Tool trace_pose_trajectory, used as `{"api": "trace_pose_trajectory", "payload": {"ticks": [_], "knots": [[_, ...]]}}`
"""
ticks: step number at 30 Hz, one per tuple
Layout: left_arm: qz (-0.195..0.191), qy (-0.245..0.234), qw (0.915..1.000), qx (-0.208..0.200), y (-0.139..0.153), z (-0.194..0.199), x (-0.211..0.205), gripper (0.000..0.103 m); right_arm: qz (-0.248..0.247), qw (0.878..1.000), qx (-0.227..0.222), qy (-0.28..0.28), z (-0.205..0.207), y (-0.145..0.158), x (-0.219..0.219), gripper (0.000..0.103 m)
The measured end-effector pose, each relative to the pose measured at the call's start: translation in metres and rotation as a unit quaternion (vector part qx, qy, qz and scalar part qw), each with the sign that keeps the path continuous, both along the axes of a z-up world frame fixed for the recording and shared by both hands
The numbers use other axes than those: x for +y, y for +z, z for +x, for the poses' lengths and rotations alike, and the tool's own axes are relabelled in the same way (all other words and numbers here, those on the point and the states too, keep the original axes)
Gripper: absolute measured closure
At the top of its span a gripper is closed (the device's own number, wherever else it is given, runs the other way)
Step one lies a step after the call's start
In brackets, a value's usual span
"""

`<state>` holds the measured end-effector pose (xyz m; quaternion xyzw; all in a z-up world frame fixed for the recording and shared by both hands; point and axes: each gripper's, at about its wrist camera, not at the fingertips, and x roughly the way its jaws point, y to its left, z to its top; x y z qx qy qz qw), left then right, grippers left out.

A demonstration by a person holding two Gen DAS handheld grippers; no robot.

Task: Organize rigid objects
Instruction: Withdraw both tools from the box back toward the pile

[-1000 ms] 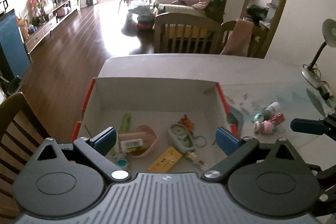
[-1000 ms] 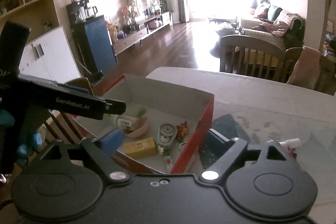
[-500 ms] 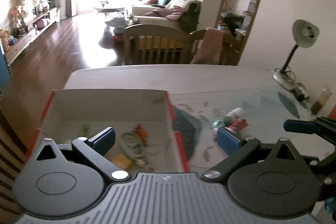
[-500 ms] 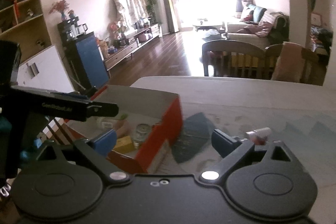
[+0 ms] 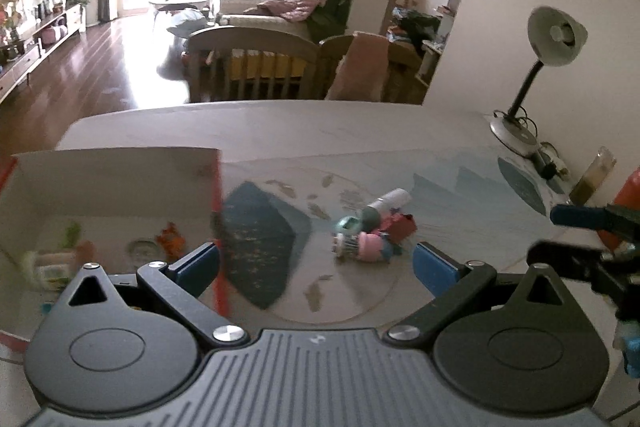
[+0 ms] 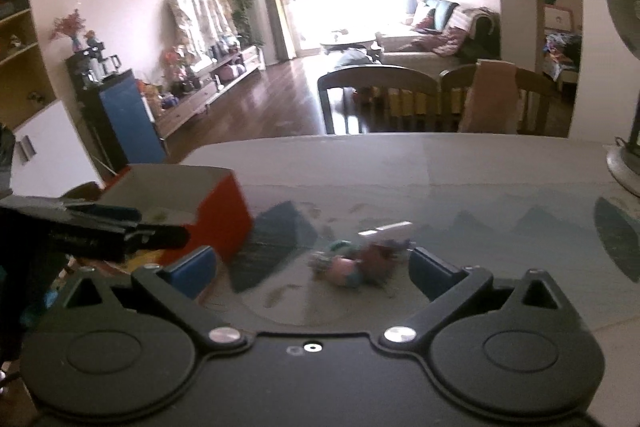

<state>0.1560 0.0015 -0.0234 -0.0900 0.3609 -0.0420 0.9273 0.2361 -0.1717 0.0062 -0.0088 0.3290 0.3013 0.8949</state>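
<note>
A small heap of toys [image 5: 370,233] lies on the glass table top: a pink figure, a teal piece, a red piece and a white tube [image 5: 390,201]. My left gripper [image 5: 316,265] is open, just short of the heap and slightly left of it. In the right wrist view the same heap [image 6: 358,259] sits blurred between and just beyond my right gripper [image 6: 312,269], whose jaws are opening with nothing pressed between them. The red cardboard box [image 5: 218,187] with several items inside stands to the left, seen again as the box [image 6: 222,213] in the right wrist view.
A desk lamp [image 5: 534,75] and a brown bottle [image 5: 594,177] stand at the table's far right, next to a red object [image 5: 628,199]. Wooden chairs [image 5: 256,65] line the far edge. My right gripper shows in the left wrist view at the right side [image 5: 582,223].
Both grippers have swung right, from over the box to the toy heap on the table. The right gripper's jaws have spread wider.
</note>
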Motion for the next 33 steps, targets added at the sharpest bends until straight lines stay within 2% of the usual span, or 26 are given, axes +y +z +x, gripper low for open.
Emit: {"api": "trace_pose_trajectory", "payload": {"ticks": [6, 11, 19, 28, 30, 33], "knots": [[0.000, -0.016, 0.9999, 0.003, -0.028, 0.023, -0.039, 0.000, -0.020, 1.000, 0.014, -0.001, 0.033, -0.018, -0.017, 0.001], [0.021, -0.013, 0.9997, 0.008, -0.048, 0.044, -0.066, 0.000, -0.033, 0.999, 0.024, 0.005, 0.061, -0.035, -0.023, 0.002], [0.024, 0.002, 0.9994, 0.025, -0.079, 0.078, -0.082, 0.000, -0.043, 0.998, 0.052, 0.015, 0.098, -0.066, -0.021, 0.005], [0.040, 0.012, 0.9983, 0.040, -0.109, 0.106, -0.090, 0.000, -0.045, 0.996, 0.078, 0.025, 0.126, -0.090, -0.011, 0.013], [0.046, 0.011, 0.9980, 0.042, -0.113, 0.110, -0.091, 0.000, -0.044, 0.995, 0.087, 0.030, 0.131, -0.096, -0.007, 0.024], [0.056, 0.006, 0.9974, 0.045, -0.120, 0.114, -0.094, 0.000, -0.045, 0.994, 0.094, 0.037, 0.136, -0.102, 0.000, 0.027]]}}
